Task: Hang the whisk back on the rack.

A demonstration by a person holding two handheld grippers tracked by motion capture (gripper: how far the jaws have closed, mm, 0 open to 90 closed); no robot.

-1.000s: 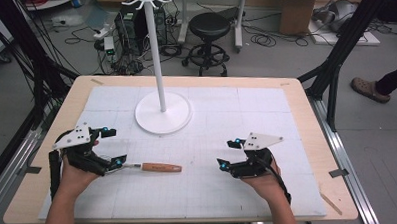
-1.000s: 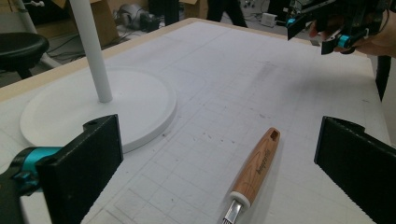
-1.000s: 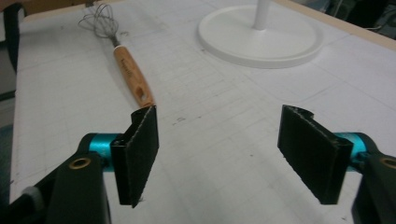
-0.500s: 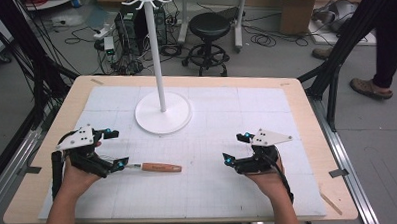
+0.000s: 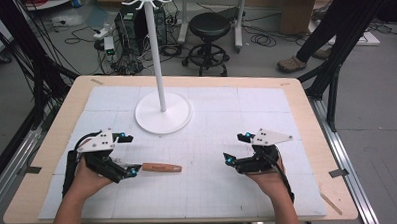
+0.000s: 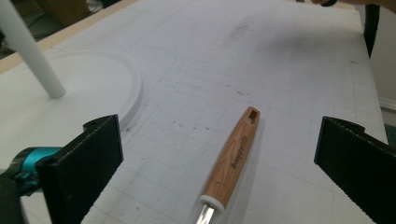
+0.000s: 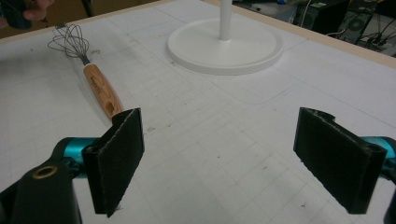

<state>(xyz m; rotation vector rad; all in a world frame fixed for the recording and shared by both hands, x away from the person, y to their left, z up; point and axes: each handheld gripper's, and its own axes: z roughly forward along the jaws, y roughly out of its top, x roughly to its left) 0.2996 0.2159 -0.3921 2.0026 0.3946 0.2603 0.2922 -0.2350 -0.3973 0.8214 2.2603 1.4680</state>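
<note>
A whisk with a wooden handle (image 5: 161, 167) lies flat on the white mat, left of centre. My left gripper (image 5: 129, 154) is open at the whisk's wire end. In the left gripper view the handle (image 6: 233, 156) runs up between the wide-apart jaws of that gripper (image 6: 219, 179), and neither jaw touches it. My right gripper (image 5: 238, 148) rests low at the right. Its jaws have just been opening and stand wide with only bare mat between them (image 7: 233, 163). The right gripper view has the whisk (image 7: 100, 88) farther off, beyond its left jaw.
A white stand with a round base (image 5: 163, 124) and a tall pole (image 5: 154, 53) is at the back middle of the wooden table (image 5: 306, 108). A stool, cables and a person's legs are on the floor beyond the table.
My left gripper has shifted right along the whisk toward the handle. The right gripper's jaws have spread wider, and that hand has stayed almost in place.
</note>
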